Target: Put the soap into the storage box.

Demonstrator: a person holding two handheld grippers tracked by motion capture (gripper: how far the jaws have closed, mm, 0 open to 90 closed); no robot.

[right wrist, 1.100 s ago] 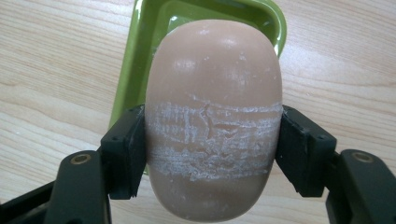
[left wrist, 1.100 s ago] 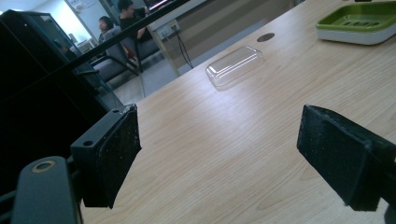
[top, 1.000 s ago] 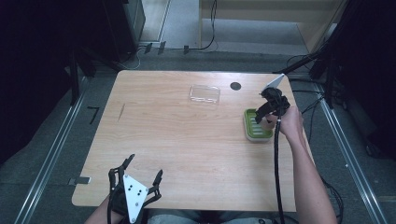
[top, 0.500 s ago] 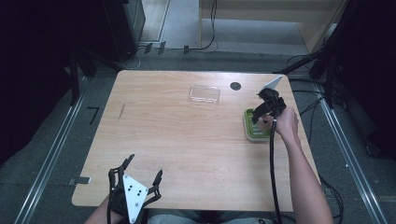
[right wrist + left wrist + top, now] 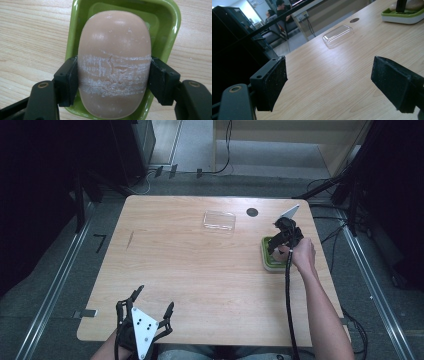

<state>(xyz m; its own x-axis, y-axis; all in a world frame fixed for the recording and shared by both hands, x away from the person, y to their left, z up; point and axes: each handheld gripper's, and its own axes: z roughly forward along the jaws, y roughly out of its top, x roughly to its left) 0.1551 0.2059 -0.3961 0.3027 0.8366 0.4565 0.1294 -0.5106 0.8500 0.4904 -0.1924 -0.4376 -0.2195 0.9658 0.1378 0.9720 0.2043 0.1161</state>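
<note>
A pinkish oval soap bar (image 5: 114, 50) with white scuffed bands lies lengthwise over the green soap dish (image 5: 80, 15). My right gripper (image 5: 113, 80) is shut on it, one pad pressed on each long side. Whether the soap rests in the dish or hangs just above it I cannot tell. In the high view that gripper (image 5: 274, 247) points down at the dish (image 5: 270, 264) near the table's right edge. My left gripper (image 5: 154, 299) stands open at the near left edge. Its pads (image 5: 272, 80) are wide apart with bare table between them.
A clear plastic lid (image 5: 219, 220) lies at the back middle of the wooden table (image 5: 200, 270), with a round black hole (image 5: 252, 212) just to its right. The right gripper's cable (image 5: 289, 310) runs along the forearm. Metal rails line the floor on both sides.
The right hand has edged slightly to the left over the dish, still closed on the soap. The left gripper has not moved.
</note>
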